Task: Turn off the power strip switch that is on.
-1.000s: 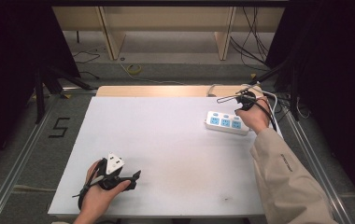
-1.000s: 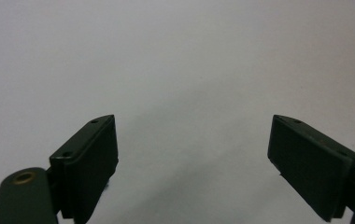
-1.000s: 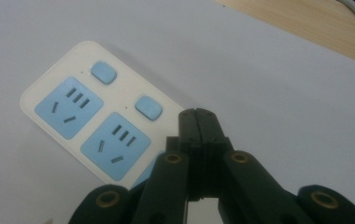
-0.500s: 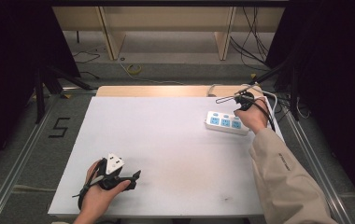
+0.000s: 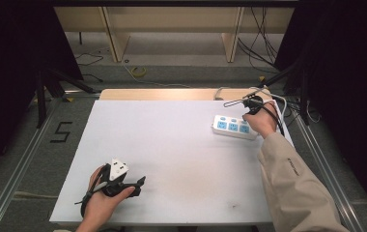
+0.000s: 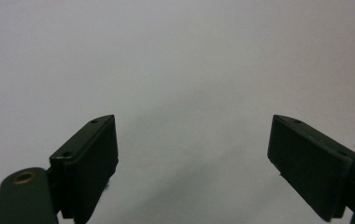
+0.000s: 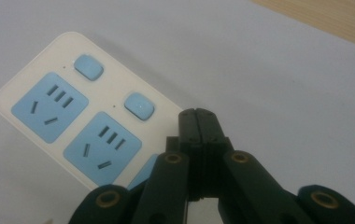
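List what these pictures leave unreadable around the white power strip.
- White power strip with blue sockets: right gripper view, its third socket sits behind the shut right gripper.
- Whether those tips press a switch: hidden by them.
- High view: strip's far end covered by the right hand.

Left gripper (image 6: 194, 154) jaws spread wide; right gripper (image 7: 199, 122) jaws pressed together.
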The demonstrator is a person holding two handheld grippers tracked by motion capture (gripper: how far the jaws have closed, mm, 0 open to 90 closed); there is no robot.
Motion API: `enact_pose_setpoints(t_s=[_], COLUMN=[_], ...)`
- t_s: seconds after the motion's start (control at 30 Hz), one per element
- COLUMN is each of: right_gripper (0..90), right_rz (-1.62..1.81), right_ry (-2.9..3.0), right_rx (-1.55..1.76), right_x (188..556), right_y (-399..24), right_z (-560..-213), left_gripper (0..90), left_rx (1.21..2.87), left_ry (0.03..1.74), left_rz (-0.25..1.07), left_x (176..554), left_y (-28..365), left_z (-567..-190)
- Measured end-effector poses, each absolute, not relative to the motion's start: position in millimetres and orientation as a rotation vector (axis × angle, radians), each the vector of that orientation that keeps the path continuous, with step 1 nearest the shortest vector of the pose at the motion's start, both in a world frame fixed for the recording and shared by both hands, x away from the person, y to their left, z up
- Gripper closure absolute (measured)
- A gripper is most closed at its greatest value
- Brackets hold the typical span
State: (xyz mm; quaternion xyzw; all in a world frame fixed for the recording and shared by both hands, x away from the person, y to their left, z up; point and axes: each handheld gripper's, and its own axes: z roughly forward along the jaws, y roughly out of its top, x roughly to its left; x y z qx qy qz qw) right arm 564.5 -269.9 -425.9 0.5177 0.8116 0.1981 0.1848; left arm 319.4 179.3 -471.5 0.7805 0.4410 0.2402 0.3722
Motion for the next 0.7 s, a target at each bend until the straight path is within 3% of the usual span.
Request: enact_pose_setpoints(t_s=[0.7], right_gripper=[90.0], right_rz=[0.532], right_ry=[2.302], right_rx=[1.466], right_x=[567.9], right_y=[-267.5], right_z=[-432.5], left_gripper=[15.9], left_rx=[2.004], left_ry=[1.125], left_rz=[0.613], left_x=[319.4], left_y=[179.0], left_z=[-471.7])
